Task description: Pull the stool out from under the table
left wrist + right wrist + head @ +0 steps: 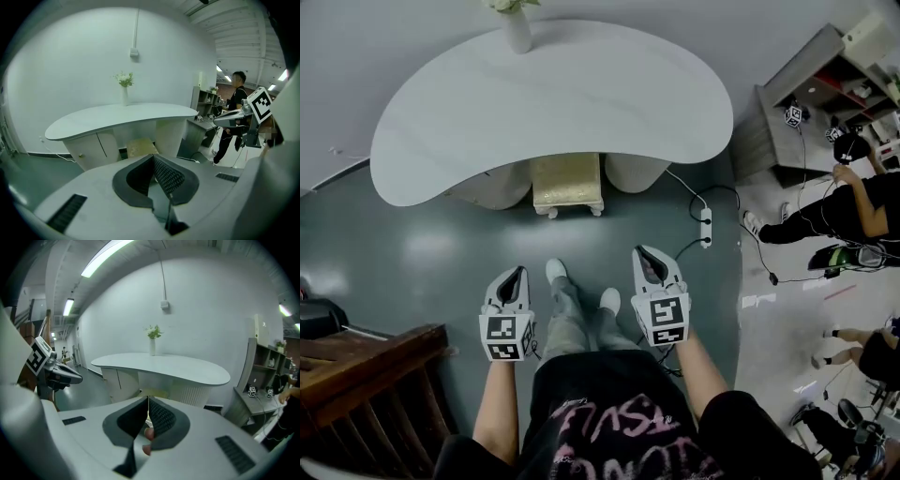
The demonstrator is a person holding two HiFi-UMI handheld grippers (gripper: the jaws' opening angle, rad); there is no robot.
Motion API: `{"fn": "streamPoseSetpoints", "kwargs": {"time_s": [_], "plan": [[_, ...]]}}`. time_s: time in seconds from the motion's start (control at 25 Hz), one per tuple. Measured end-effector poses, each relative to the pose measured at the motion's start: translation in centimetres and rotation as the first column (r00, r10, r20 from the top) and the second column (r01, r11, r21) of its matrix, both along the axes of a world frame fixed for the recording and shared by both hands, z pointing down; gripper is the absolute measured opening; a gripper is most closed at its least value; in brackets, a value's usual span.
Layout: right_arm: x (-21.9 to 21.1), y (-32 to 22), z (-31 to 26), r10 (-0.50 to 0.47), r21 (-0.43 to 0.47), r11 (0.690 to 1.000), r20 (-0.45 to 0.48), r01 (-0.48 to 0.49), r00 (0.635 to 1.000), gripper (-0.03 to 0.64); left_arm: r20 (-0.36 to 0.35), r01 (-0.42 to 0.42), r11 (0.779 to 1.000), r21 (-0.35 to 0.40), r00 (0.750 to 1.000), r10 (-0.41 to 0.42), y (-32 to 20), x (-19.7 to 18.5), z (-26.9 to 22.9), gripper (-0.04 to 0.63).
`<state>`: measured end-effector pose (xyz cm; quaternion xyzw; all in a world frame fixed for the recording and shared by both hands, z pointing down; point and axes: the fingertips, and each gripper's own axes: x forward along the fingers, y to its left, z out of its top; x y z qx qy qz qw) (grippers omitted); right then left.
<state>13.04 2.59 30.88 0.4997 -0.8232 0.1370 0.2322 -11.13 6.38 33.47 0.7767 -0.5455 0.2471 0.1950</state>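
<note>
A small stool (pixel 567 183) with a pale gold seat and white legs stands tucked under the near edge of the white kidney-shaped table (pixel 581 94). It shows between the table's supports in the left gripper view (pixel 140 146), and its top just peeks over the jaws in the right gripper view (pixel 153 393). My left gripper (pixel 517 274) and right gripper (pixel 648 256) hang over the floor well short of the stool, one on each side of my feet. Each is shut with nothing in it (pixel 153 157) (pixel 148 401).
A white vase of flowers (pixel 516 28) stands at the table's far edge. A power strip (pixel 705 227) and cables lie on the floor to the right. Dark wooden furniture (pixel 366 375) is at the near left. A shelf unit (pixel 825 84) and a person (pixel 853 206) are at the right.
</note>
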Motion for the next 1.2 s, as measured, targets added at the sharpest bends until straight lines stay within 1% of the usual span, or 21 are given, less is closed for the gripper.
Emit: {"fn": "streamPoseSetpoints", "kwargs": {"time_s": [0.2,0.56,0.92,1.2], "plan": [[-1.0,-1.7,1.3,0.009,-0.024,1.0,0.001,-0.009,1.0,0.063,0.003,-0.006,1.0,-0.009,1.0,0.006,-2.5,-1.7,1.2,0.012],[-2.7,-4.9,4.5,0.035,-0.035,0.999,0.009,-0.035,0.999,0.063,-0.026,0.001,1.0,-0.01,1.0,-0.002,-5.4,-2.3,4.1,0.012],[-3.4,-5.8,8.8,0.034,-0.073,0.997,-0.005,-0.035,0.999,0.063,-0.04,0.024,0.999,-0.031,0.999,-0.025,-7.0,-2.7,8.1,0.012],[-4.2,-5.7,12.6,0.036,-0.084,0.996,-0.014,-0.037,0.999,0.063,-0.044,0.049,0.998,-0.044,0.998,-0.051,-7.0,-3.8,12.1,0.012]]}}
